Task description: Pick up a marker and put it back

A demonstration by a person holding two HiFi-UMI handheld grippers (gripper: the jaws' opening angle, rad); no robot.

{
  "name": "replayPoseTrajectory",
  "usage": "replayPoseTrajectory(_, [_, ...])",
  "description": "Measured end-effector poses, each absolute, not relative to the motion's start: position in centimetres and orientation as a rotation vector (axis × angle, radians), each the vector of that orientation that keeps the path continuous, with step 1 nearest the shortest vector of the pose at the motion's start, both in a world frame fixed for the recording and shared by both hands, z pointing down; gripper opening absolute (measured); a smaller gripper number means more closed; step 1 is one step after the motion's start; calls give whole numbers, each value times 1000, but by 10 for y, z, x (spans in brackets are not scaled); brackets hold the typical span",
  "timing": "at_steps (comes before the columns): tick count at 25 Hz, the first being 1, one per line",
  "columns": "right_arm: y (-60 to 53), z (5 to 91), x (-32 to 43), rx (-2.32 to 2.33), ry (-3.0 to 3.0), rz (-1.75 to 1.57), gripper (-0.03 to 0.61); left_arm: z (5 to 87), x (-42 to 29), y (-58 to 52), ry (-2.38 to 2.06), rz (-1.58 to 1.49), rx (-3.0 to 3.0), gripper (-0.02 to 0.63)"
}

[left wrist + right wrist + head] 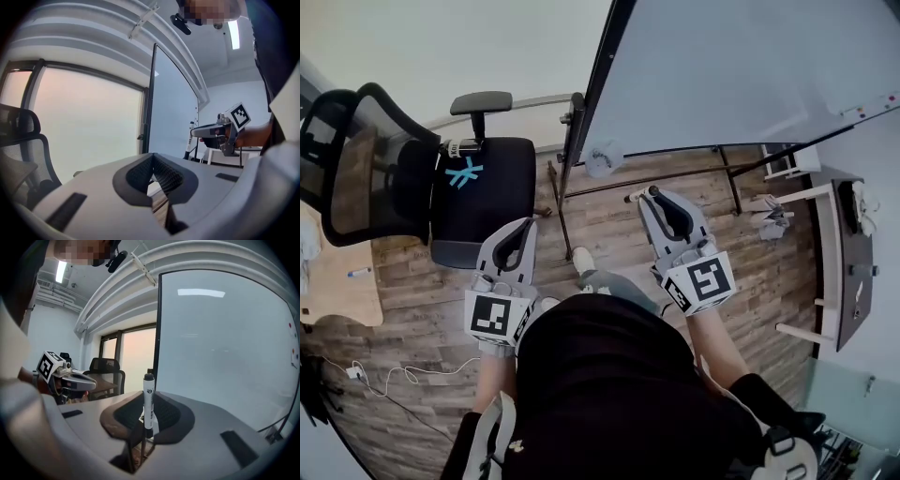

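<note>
The marker point(148, 399) stands upright, pinched between the jaws of the right tool point(146, 423), which are closed on its lower part. Just beyond it is the whiteboard point(225, 357). The left tool point(153, 161) has its jaws drawn together at the tips with nothing between them. Both tools are held out over the wooden floor point(609, 234), with an office chair point(478, 187) off to the left.

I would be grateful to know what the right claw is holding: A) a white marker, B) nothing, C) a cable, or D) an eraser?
A: the right gripper view shows a white marker standing upright, clamped in the right claw.
</note>
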State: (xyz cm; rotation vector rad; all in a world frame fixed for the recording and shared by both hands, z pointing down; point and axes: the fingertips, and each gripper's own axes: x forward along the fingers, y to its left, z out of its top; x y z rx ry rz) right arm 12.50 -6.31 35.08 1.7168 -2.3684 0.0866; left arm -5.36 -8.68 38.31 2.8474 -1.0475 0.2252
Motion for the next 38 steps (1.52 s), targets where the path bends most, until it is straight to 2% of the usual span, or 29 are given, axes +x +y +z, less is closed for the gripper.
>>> replayPoseTrajectory(16, [-2,376,160,1848,-2249,166,77,383,-5,-79,-857,195,2941,6])
replayPoseTrajectory(38, [0,403,162,1813,-2249,241,77,392,10,-82,-826,248,2940,6])
